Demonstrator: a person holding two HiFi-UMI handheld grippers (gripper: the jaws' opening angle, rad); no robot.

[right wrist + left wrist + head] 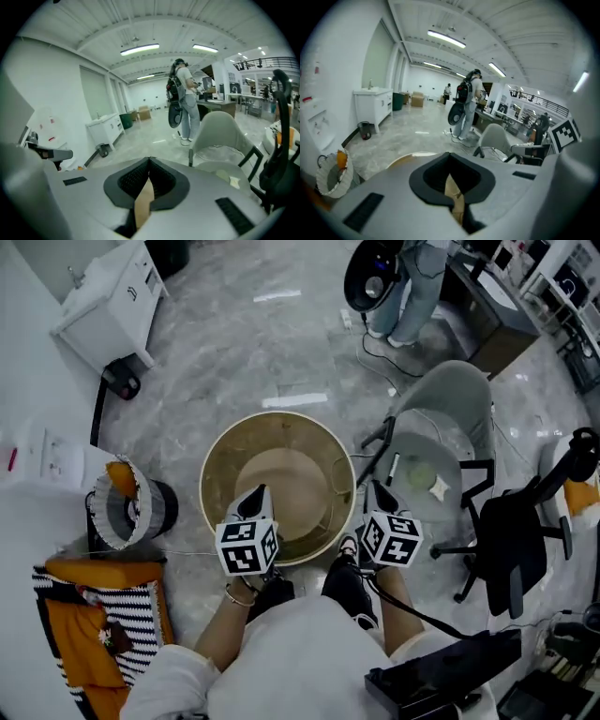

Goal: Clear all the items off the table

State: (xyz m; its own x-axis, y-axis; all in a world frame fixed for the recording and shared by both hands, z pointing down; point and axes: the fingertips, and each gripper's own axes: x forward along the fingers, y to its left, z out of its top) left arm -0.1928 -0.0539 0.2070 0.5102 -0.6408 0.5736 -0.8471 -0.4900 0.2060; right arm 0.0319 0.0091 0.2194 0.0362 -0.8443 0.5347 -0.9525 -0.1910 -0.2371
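I hold both forearms out in front of me, side by side. The left gripper [258,493] and the right gripper [378,495] both tip forward and downward, with their marker cubes facing up at my head.

The left gripper hangs over the open mouth of the round tan bin [279,418] on the floor. The right one sits just off the bin's right rim, toward the grey chair [441,409].

In each gripper view the two black tips meet at a point, so both grippers are pressed together. A tan sliver shows in the slot behind each pair of tips. I cannot tell whether it is a held scrap or just the bin showing through.

The things to clear are off to my left. A mesh basket [127,507] with something orange in it is there, and below it an orange and black-and-white striped cloth [94,624]. Both are by the white counter [47,460], but I cannot tell whether they rest on it.
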